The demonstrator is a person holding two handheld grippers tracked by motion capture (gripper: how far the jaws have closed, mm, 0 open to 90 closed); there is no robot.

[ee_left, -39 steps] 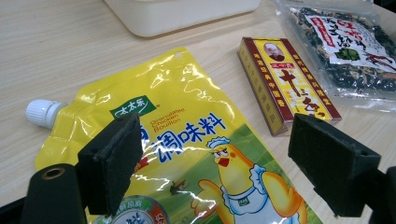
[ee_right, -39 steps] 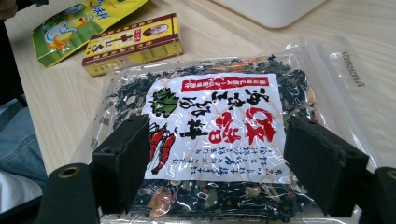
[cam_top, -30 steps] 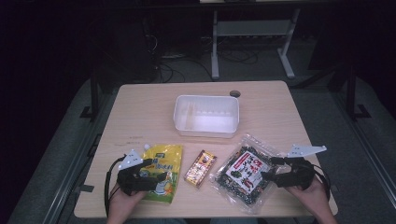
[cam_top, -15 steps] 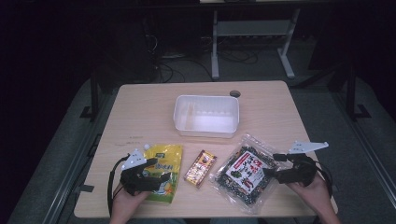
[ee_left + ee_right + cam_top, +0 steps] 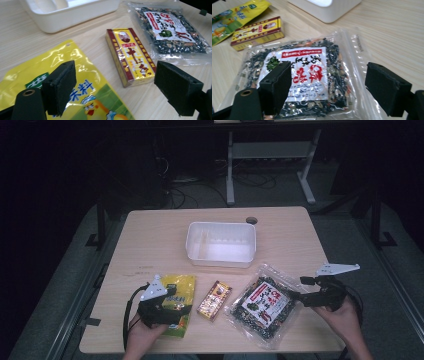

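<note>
On the wooden table point(image 5: 150, 245), a yellow snack pouch point(image 5: 179, 292), a small red-and-yellow box point(image 5: 214, 300) and a clear bag of dark dried food point(image 5: 265, 304) lie in a row near the front edge. My left gripper point(image 5: 167, 312) rests over the pouch, open. In the left gripper view the left gripper point(image 5: 117, 75) spans the pouch point(image 5: 82, 82) and the box point(image 5: 130, 55). My right gripper point(image 5: 300, 289) is open at the bag's right edge. In the right gripper view the right gripper point(image 5: 332, 80) straddles the bag point(image 5: 307, 67) with nothing pinched.
A white plastic tray point(image 5: 220, 225) stands mid-table behind the packets, its near wall also visible point(image 5: 75, 15) point(image 5: 329, 12). A cable hole point(image 5: 251, 220) lies behind the tray. Table legs and cables stand on the dark floor beyond.
My right gripper has shifted slightly right and away from me at the bag's edge. The left gripper has barely moved, and the packets lie where they were.
</note>
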